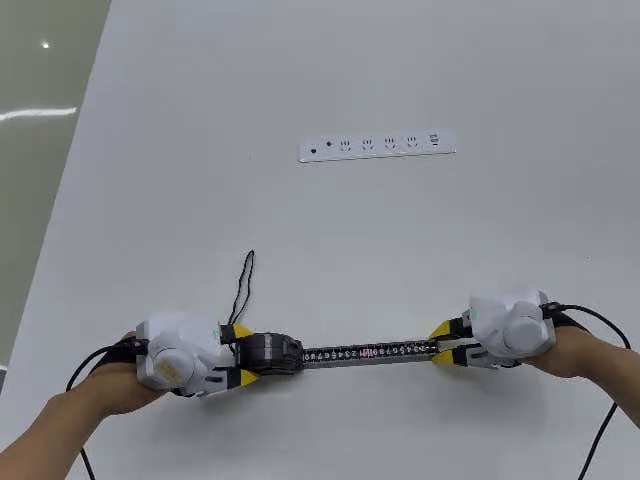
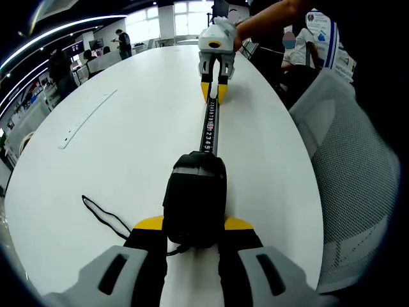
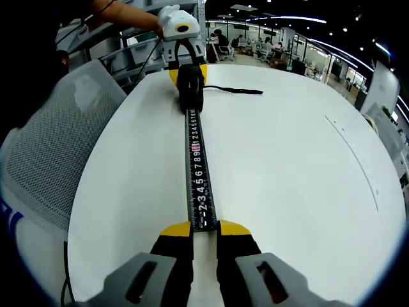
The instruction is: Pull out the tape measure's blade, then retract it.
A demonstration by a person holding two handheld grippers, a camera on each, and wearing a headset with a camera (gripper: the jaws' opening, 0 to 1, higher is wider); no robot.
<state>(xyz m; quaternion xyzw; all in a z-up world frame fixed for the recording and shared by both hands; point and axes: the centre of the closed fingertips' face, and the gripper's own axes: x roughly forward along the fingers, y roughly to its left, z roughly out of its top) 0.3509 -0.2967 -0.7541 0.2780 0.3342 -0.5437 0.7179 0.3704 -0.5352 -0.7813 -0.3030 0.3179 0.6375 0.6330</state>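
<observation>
The blade's end hook is hidden between the jaws of the right gripper (image 3: 204, 228), which are nearly closed and pinch the tip of the blade (image 3: 197, 160). The rear of the tape measure's black case (image 2: 195, 195) is covered by the jaws of the left gripper (image 2: 195, 224), which are spread to the case's width and clamp its two sides. The blade runs straight and low over the white table (image 1: 400, 60) from the case to the right gripper; whether it touches the table cannot be told. Its numerals blur in the head view but read clearly in the right gripper view. A thin black strap (image 1: 243, 285) trails from the case across the table, its attachment out of sight by the left jaws. A white power strip (image 1: 377, 146) lies well apart, farther up the table. A mesh chair back (image 2: 358, 179), cut off by the view's edge, stands beside the table.
</observation>
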